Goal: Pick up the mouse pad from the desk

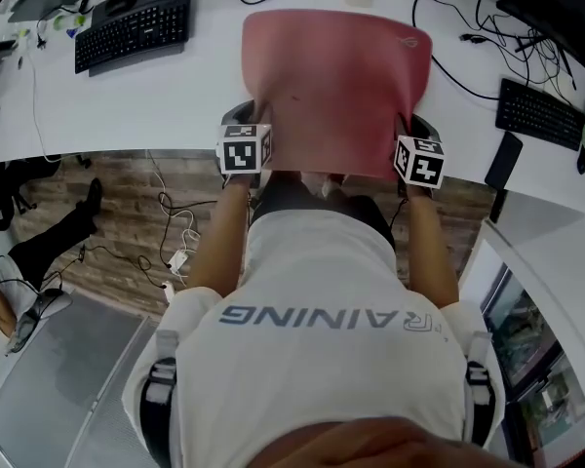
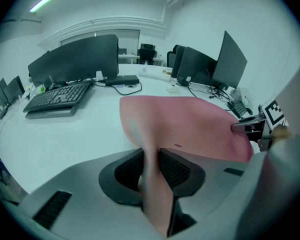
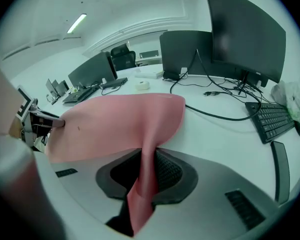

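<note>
With the left claw (image 2: 151, 168) and right claw (image 3: 149, 170) each clamped on the near edge of the mouse pad (image 1: 336, 86), we lift both evenly off the counter (image 1: 156, 105), holding it taut.

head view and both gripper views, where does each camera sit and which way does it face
Head view: on the person's head, facing steeply down at the desk and pink mouse pad; shows torso, forearms, left gripper, right gripper.
Left gripper view: on the left gripper, facing along its jaws clamped on the mouse pad's edge; right gripper at right.
Right gripper view: on the right gripper, likewise; left gripper at left.
Shared: all show the mouse pad.
</note>
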Demonstrator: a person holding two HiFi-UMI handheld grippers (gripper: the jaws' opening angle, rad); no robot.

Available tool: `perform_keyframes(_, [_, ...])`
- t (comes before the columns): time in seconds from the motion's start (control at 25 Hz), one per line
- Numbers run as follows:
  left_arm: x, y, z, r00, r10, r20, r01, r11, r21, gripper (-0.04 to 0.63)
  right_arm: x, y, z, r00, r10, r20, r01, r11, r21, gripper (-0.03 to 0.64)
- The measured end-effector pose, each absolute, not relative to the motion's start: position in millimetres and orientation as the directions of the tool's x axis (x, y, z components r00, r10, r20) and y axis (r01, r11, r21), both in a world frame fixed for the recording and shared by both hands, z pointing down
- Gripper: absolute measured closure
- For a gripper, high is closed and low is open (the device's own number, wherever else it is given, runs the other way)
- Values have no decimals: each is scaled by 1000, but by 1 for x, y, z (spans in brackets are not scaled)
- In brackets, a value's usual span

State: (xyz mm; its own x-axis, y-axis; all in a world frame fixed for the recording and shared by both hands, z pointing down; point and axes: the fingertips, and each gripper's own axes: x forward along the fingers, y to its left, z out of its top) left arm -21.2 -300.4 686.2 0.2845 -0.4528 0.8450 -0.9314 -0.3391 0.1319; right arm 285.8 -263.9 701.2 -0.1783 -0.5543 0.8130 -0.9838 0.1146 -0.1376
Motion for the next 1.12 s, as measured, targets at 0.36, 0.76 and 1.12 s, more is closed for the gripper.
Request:
perform_keyframes(0.36, [-5,-301,614,336,-599,727,-927,-349,141,485,290,-273,633,-221,-671,708,-975,146,-166,549])
perform_keyframes(0.76, [16,-307,509,357,-774,523,-927,-361,99,488,304,-284,527,-239,-810,536,-971,205,-123,551])
perform_keyframes(1.12, [30,-311,410,373,-872,317,-926,-371,70,489,316,-292,420,-225,-920,321,-974,217,-61,552])
